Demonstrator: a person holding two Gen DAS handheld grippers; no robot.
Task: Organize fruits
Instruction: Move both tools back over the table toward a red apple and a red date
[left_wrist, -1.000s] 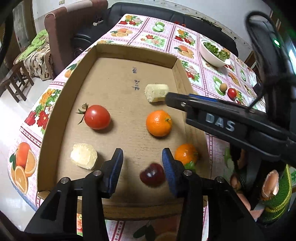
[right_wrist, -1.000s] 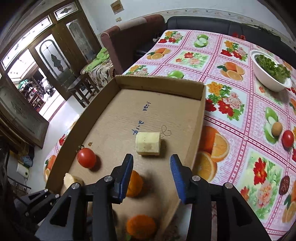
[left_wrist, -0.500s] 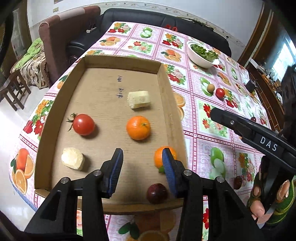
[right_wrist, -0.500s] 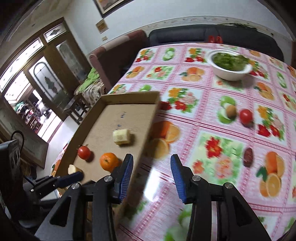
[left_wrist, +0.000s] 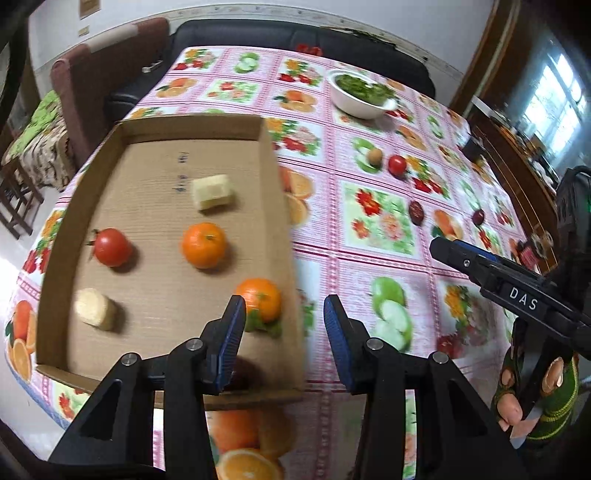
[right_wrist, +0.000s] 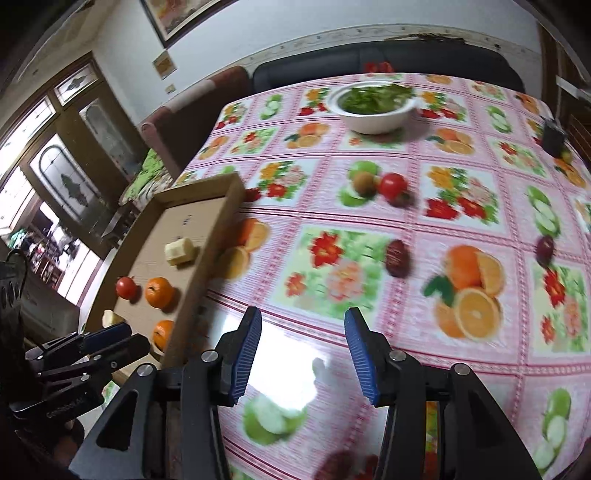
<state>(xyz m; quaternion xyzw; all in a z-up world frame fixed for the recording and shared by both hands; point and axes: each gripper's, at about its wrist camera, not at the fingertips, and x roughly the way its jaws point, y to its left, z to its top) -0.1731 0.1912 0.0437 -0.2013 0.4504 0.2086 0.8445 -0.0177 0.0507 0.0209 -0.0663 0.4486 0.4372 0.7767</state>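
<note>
Fruit lies in two groups. Cardboard tray holds a tomato, two oranges and pale chunks. Left gripper — fingers apart, empty — straddles the tray's right wall. Right gripper — fingers apart, empty — hovers over the tablecloth, well short of the loose tomato and dark fruit.

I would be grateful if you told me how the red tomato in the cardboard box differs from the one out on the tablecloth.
The boxed tomato lies in the cardboard box near an orange and shows a green stem. The tablecloth tomato sits outside beside a brown egg-like fruit; no stem shows. Both are round and red.
</note>
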